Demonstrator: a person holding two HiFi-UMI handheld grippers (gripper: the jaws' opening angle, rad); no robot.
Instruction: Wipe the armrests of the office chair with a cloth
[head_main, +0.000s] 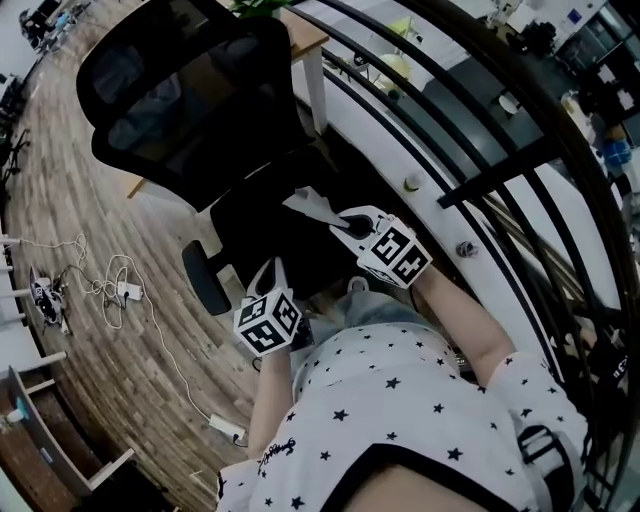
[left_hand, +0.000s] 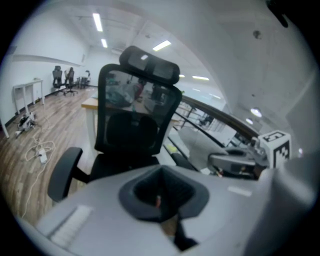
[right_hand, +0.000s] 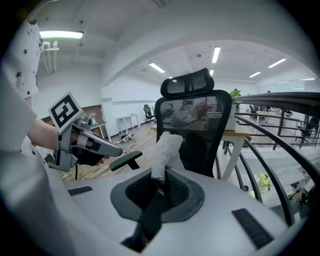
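Cloth (right_hand: 165, 148) is standing up, clamped between the right gripper's (right_hand: 161, 184) fingers, clear of the office chair (right_hand: 196, 125). Wiping is seemingly only being set up: an armrest (right_hand: 125, 161) is lying ahead and left of those fingers. Left gripper (left_hand: 160, 201) is hovering, fingers together, empty. Next, the cloth needs lowering onto that armrest.

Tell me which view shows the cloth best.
Right gripper view: the cloth stands large, pinched in the jaws of the right gripper. Head view: small, over the chair. Left gripper view: not seen.
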